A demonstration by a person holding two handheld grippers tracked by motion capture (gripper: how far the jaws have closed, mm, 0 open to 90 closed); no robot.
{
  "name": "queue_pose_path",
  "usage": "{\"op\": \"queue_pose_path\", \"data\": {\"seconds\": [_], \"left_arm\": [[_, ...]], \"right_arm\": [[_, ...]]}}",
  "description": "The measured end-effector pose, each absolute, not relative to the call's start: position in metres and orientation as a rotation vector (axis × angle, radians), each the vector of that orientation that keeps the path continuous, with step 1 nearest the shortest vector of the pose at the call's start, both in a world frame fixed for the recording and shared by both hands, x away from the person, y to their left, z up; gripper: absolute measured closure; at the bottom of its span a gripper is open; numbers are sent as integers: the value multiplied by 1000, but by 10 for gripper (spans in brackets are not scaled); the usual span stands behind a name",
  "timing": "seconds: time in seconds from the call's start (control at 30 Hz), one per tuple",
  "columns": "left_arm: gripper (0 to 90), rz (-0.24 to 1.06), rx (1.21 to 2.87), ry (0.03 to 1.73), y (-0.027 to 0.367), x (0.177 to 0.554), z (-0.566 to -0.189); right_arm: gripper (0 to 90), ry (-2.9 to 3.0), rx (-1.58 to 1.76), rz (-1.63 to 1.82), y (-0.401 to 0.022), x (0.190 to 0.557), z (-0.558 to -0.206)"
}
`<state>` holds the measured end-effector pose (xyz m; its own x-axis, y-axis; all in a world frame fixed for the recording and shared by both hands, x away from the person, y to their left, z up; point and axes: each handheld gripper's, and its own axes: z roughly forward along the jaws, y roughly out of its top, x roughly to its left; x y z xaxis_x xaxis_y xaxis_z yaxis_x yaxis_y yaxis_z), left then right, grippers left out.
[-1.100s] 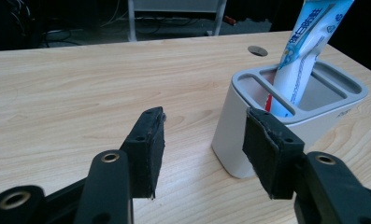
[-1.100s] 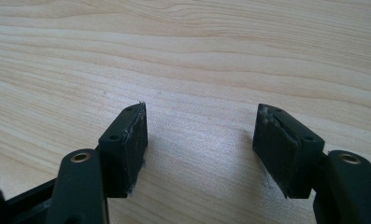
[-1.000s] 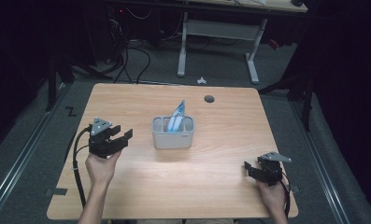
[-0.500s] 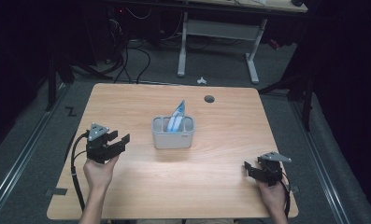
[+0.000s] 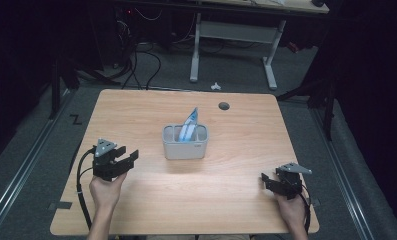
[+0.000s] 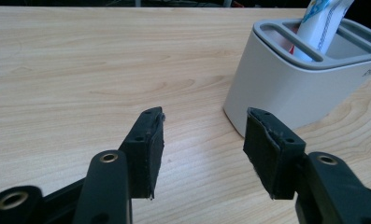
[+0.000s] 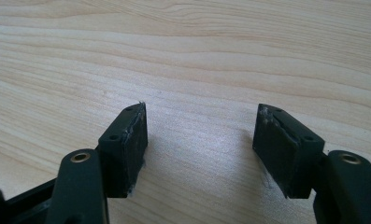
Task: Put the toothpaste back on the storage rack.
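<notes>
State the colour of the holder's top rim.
Grey, on a white holder; clearest in the left gripper view.

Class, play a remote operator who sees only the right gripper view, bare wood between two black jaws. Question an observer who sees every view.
Operator: What stands on the table?
Observer: A grey holder at mid-table, ahead of both hands.
Operator: Anything in it?
Observer: A blue and white tube stands in its middle slot, leaning.
Operator: How is the left gripper?
Observer: Open, nothing between its jaws, the holder just ahead to one side.
Operator: Where is my right gripper?
Observer: Near the table's front right corner, open.
</notes>
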<state>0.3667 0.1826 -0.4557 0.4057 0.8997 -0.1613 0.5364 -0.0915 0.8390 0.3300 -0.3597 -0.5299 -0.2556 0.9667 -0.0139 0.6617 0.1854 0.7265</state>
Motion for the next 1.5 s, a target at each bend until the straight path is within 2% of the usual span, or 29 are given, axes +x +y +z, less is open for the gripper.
{"op": "queue_pose_path", "data": {"seconds": [1.5], "left_arm": [[438, 455, 1857, 1331, 171, 358, -512]], "right_arm": [[356, 1992, 1521, 845, -359, 330, -530]]}}
